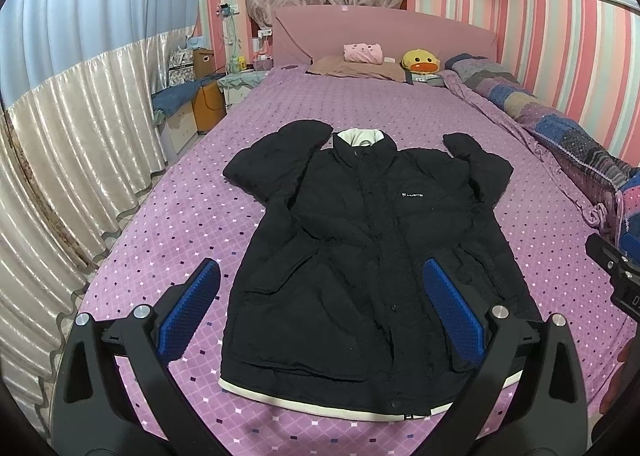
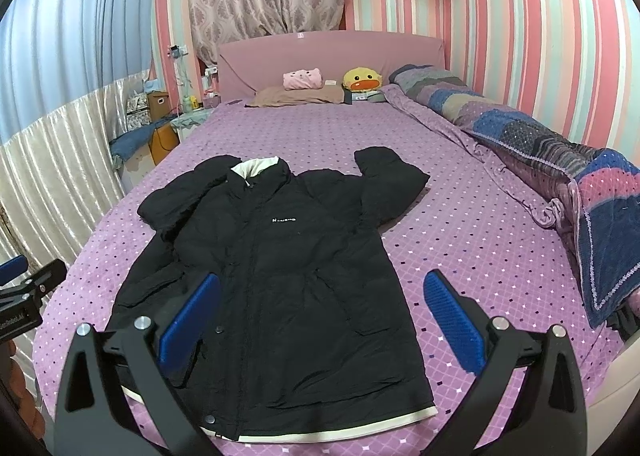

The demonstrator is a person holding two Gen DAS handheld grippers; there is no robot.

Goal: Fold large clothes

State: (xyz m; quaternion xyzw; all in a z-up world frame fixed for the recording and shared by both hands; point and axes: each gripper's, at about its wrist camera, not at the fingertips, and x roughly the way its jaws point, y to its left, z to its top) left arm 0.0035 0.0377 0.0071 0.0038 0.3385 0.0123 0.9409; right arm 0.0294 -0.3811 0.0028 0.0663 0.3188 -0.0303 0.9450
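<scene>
The black coat (image 1: 360,240) is laid flat on the bed (image 1: 192,216), collar far, hem nearest. Both hand-held grippers are held spread and empty above the hem: left hand-held gripper (image 1: 320,308) nearer the coat's left half, right hand-held gripper (image 2: 320,316) nearer the other.

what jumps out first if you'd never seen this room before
A big black jacket lies spread flat, front up, in the middle of a purple dotted bedspread, its sleeves bent up beside the cream-lined collar. At the head of the bed sits a yellow duck plush. Nearest the camera, the left gripper and right gripper hang open over the jacket's hem, holding nothing.
</scene>
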